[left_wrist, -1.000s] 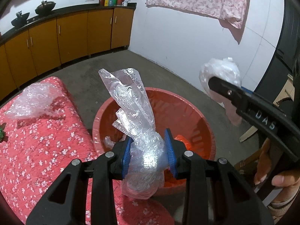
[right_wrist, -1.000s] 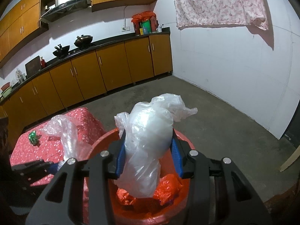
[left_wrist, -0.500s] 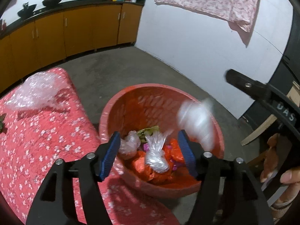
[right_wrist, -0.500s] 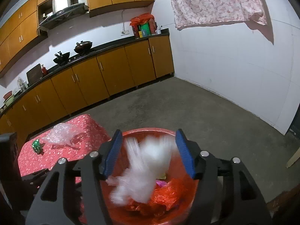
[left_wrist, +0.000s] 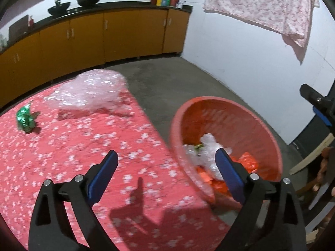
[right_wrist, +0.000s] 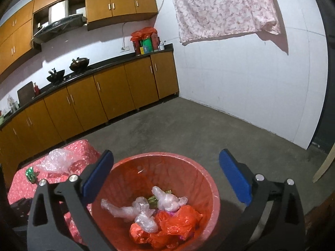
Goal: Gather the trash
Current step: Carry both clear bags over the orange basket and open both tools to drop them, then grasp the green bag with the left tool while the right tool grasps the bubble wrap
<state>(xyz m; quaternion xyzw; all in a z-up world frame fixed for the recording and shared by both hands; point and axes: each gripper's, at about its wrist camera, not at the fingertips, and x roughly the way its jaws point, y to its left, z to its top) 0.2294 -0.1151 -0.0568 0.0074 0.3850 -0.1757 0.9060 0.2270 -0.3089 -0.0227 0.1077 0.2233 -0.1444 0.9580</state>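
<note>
A red basin stands on the floor beside the table and holds clear plastic bags and red plastic bags. My left gripper is open and empty over the table's edge, left of the basin. My right gripper is open and empty above the basin. A clear bubble-wrap bag and a green crumpled wrapper lie on the red flowered tablecloth.
Orange kitchen cabinets with woks on the counter line the far wall. A pink flowered cloth hangs on the white wall. The right gripper's tip shows at the left wrist view's right edge. The floor is bare concrete.
Both grippers opened and dropped their plastic bags into the basin. The left gripper has since swung left toward the table; the right stays over the basin.
</note>
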